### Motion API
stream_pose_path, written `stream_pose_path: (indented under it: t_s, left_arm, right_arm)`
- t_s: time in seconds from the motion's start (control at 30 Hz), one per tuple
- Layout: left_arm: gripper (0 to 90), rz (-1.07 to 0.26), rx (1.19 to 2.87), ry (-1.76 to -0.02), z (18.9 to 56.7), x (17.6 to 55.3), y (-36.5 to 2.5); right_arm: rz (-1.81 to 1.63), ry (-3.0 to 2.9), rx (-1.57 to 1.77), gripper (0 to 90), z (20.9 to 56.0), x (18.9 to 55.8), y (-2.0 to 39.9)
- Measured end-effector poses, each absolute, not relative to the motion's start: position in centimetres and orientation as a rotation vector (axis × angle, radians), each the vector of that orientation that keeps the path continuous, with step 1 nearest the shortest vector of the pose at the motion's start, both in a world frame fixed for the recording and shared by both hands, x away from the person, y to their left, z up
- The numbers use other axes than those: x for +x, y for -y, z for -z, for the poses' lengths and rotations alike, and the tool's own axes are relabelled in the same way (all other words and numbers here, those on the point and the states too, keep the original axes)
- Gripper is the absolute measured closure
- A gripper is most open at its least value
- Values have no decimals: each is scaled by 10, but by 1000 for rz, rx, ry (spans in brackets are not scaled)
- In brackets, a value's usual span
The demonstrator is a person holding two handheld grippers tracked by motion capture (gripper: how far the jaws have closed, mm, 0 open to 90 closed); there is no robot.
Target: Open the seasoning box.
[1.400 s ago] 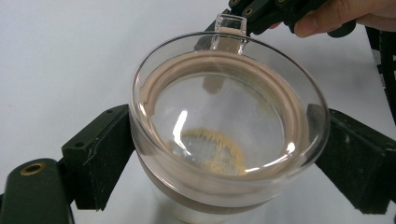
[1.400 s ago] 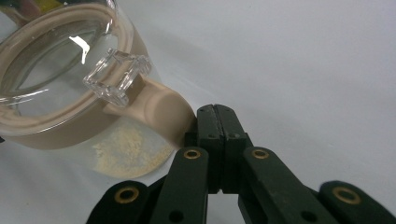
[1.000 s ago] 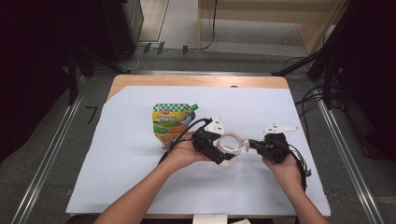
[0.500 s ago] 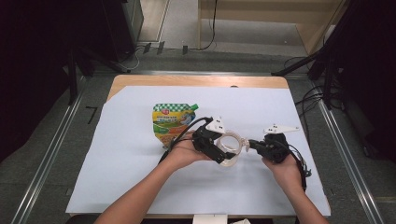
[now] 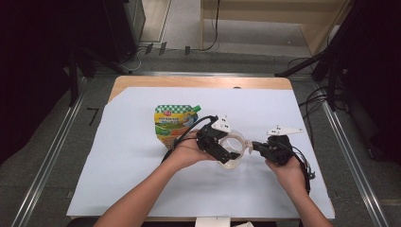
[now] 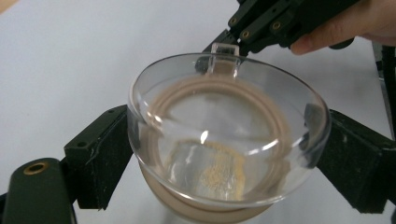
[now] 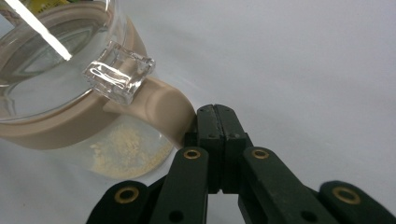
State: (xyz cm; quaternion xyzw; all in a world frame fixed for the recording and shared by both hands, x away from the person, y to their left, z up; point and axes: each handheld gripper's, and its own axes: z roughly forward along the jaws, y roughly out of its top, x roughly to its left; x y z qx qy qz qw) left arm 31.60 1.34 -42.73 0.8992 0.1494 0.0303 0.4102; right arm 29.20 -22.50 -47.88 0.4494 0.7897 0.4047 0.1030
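A clear jar (image 5: 231, 149) with a beige collar and a domed clear lid stands on the white sheet (image 5: 142, 165), a little yellowish powder (image 7: 126, 151) on its bottom. My left gripper (image 5: 226, 152) is shut on the jar, one black jaw pressed to each side of it (image 6: 224, 140). My right gripper (image 5: 253, 145) is shut with nothing between its jaws. Its tips (image 7: 215, 112) touch the collar's beige lug (image 7: 163, 107), just under the lid's clear tab (image 7: 119, 74). The left gripper view has those tips (image 6: 224, 39) at the far rim, behind the tab (image 6: 225, 53).
A green and yellow spout pouch (image 5: 172, 124) lies flat on the sheet just behind the left hand. The sheet covers a wooden table (image 5: 198, 81). Cables trail from both grippers toward the person.
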Motion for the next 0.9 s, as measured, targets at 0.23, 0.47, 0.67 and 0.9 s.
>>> stream_pose_path:
  t_s: [0.23, 0.47, 0.67, 0.9]
  left_arm:
    - [285, -89, 2254, -296, 410, 311, -2]
    - [442, -26, 2238, -268, 400, 312, 12]
    - [613, 14, 2242, -222, 395, 311, 23]
    - [850, 81, 2233, -183, 396, 309, 29]
  right_arm:
    - [-1194, -2333, 1315, 900, 478, 291, 223]
    - [-1203, -2339, 1310, 900, 478, 291, 224]
    - [-1207, -2335, 1318, 900, 478, 291, 225]
    - [-1218, -2339, 1321, 900, 478, 291, 226]
